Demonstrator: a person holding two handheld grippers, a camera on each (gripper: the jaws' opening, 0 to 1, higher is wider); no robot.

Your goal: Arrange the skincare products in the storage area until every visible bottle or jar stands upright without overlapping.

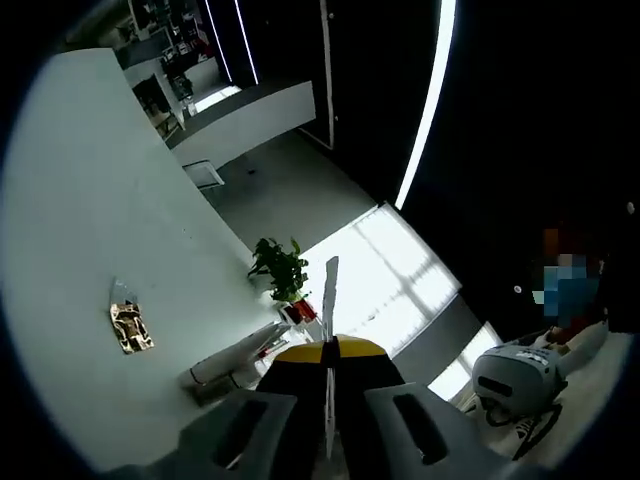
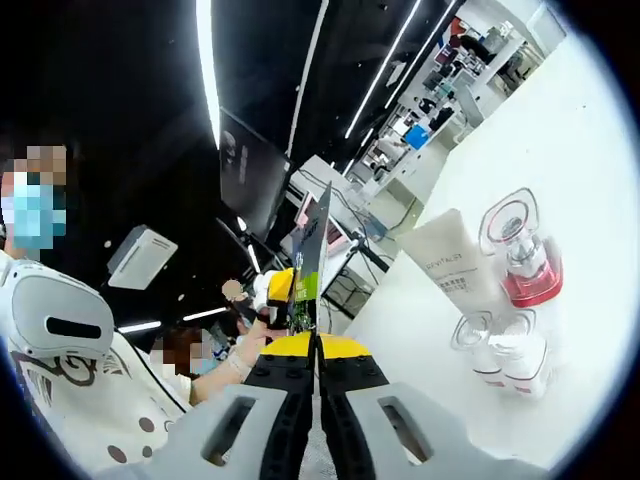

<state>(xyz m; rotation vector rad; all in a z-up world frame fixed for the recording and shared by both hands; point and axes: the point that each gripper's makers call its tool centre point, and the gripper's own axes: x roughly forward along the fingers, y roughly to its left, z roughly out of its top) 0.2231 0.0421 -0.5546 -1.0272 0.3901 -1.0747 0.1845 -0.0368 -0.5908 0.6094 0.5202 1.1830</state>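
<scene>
Tube (image 2: pixel 455 268) beside bottle (image 2: pixel 525 250) — two jars (image 2: pixel 500 352) before them.

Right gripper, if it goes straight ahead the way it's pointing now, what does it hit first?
Probably nothing on the table. The right gripper, jaws closed, points past the white table's edge toward the dim room beyond. The white squeeze tube and red-based clear-capped bottle lie off to its right. Depth is unclear.

A potted plant (image 1: pixel 283 272) stands near a white headset (image 1: pixel 520 378) indoors.
</scene>
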